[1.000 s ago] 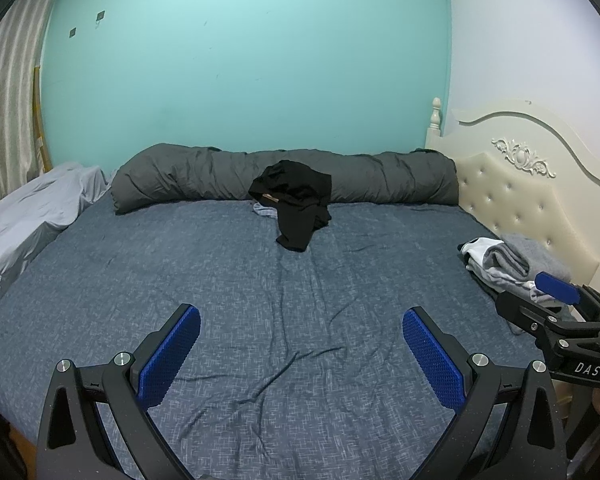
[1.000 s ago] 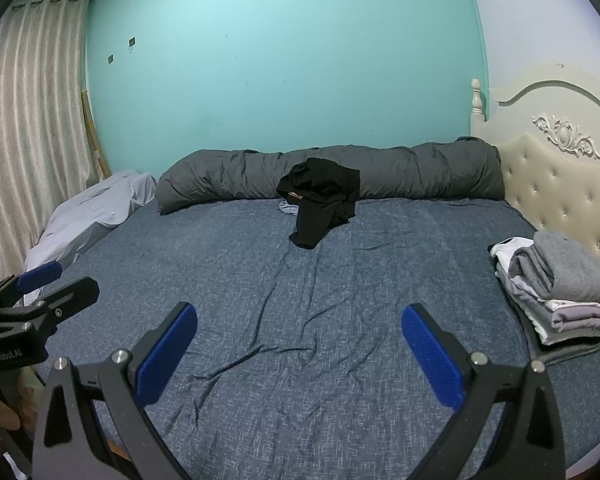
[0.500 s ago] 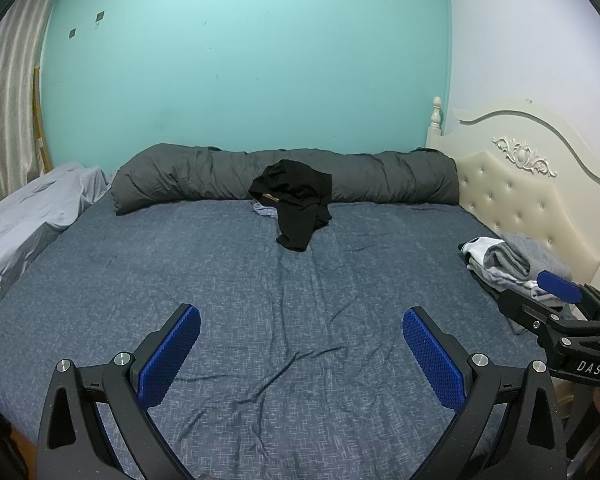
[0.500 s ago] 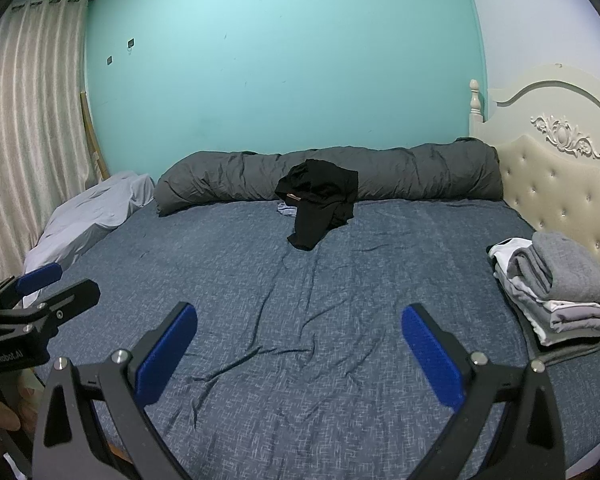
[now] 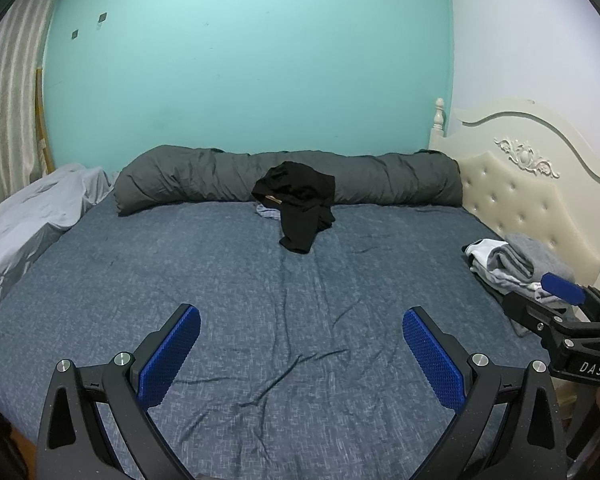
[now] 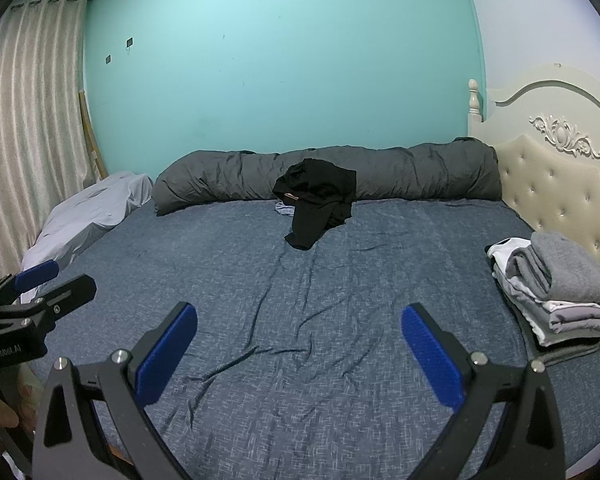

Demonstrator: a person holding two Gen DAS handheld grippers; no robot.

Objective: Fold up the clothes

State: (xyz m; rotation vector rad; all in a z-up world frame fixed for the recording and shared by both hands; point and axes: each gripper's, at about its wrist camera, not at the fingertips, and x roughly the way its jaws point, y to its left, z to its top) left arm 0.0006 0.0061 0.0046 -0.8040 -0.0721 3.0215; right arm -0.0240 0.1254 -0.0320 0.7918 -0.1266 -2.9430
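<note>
While both tongs (image 5: 300, 344) stay spread — black garment (image 5: 300, 208) unmoved, nothing changed.

bare blue sheet (image 5: 300, 300) lies open between black garment (image 5: 300, 204) and folded stack (image 6: 556, 284).

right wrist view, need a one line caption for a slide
Open right tool above a blue bed sheet, black garment crumpled against the grey duvet roll, folded clothes stack by the headboard.

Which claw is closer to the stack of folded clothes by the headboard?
Right. The right claw hovers beside the folded stack; the left claw is farther away on the other side.
</note>
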